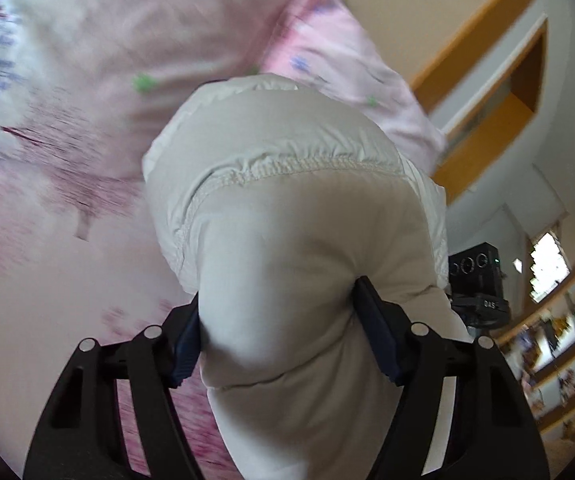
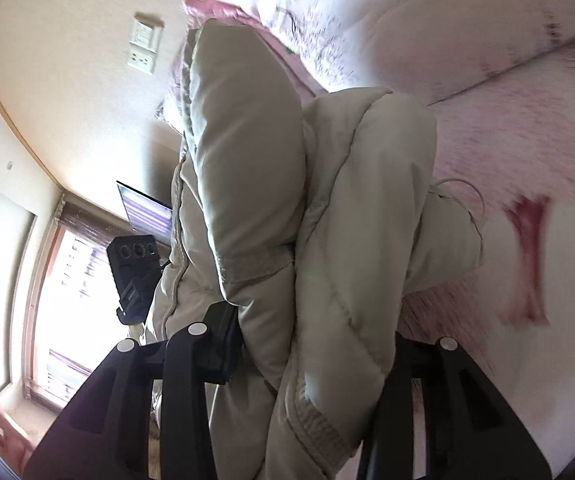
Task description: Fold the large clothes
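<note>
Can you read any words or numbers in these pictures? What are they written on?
"OAS", or close to it: small pale letters on the mount under the black camera box; too blurred to be sure.
Wall panel with switches and sockets: marks too small to read.
Shelf items: labels too blurred to read.
Puffy jacket, bedding, left gripper, right gripper: no words seen.
</note>
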